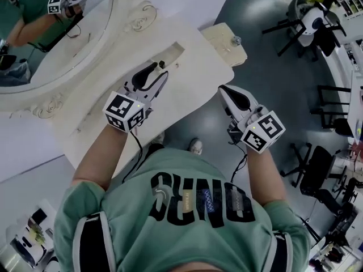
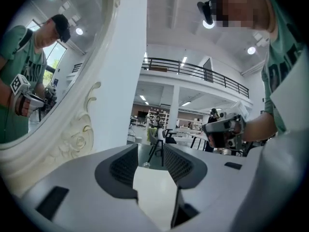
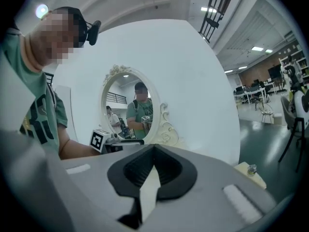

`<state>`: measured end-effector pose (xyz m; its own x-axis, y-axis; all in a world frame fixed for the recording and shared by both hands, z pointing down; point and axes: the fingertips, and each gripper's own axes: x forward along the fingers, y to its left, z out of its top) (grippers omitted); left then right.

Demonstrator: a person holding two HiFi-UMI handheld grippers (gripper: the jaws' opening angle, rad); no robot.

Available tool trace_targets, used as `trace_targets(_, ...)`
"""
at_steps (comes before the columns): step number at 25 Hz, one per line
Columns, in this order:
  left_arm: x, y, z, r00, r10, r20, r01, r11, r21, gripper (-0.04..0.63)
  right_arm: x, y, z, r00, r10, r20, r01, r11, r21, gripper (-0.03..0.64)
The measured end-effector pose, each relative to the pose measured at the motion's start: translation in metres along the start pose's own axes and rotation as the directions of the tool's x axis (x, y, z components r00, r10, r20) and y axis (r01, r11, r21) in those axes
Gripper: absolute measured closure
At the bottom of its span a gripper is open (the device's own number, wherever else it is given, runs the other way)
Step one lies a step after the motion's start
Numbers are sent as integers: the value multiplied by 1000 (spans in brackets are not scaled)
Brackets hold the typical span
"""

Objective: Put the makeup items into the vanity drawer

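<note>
My left gripper (image 1: 161, 71) hovers over the cream vanity top (image 1: 187, 89), its tips close to a rectangular recess (image 1: 171, 52) in that top. In the left gripper view its jaws (image 2: 150, 152) stand apart with nothing between them. My right gripper (image 1: 223, 89) hangs off the vanity's right edge, above the floor. Its jaws (image 3: 153, 149) meet at the tips and hold nothing. A cream drawer front (image 1: 222, 42) with a small round knob (image 1: 235, 40) juts out at the far right corner. I cannot make out any makeup item.
An oval mirror (image 1: 51, 44) in a carved white frame stands at the left and reflects the person and a gripper. Dark office chairs (image 1: 309, 24) and desks stand on the grey floor at the right. The person's shoes (image 1: 195, 146) show under the vanity's edge.
</note>
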<state>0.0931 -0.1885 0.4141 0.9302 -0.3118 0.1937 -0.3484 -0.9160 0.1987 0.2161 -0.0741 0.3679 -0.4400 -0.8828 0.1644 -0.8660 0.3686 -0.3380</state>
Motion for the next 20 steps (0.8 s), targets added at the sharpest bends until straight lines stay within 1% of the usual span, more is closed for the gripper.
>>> trace_targets(4,-22,-55,55,995,-85,51,86,996,-21,437,-31,16,32,999,-11,35,13,999,-45,606)
trace_targets(7,-33,-96,86,986,-140,87,139,990,14,474,-58,24,51,997,-29,66,34,996,-80,606)
trace_targets(9,-34,-119,96,980,-173,98,171,985,29,507,-74,25,59,995,-42,86,52,993,-106,606)
trace_targets(11,-35,-138,98,977,-185,107,183,983,27,532,-90,26,64,994,-54,97,65,991,-118,606)
trace_targets(12,-35,-145,98,977,-183,111,182,983,20,555,-96,26,66,993,-57,101,70,990,-122,606)
trace_targets(14,-33,-155,95,977,-179,119,182,983,-11,584,-106,27,69,992,-63,107,77,988,-132,606)
trace_targets(17,-30,-163,84,977,-177,115,188,979,-85,591,-115,26,67,992,-69,108,83,987,-137,606)
trace_targets(18,-30,-164,79,978,-175,109,186,977,-101,591,-116,26,65,992,-69,106,83,987,-136,606)
trace_targets(20,-31,-164,73,981,-166,96,176,979,-106,591,-117,26,62,993,-66,101,80,988,-135,606)
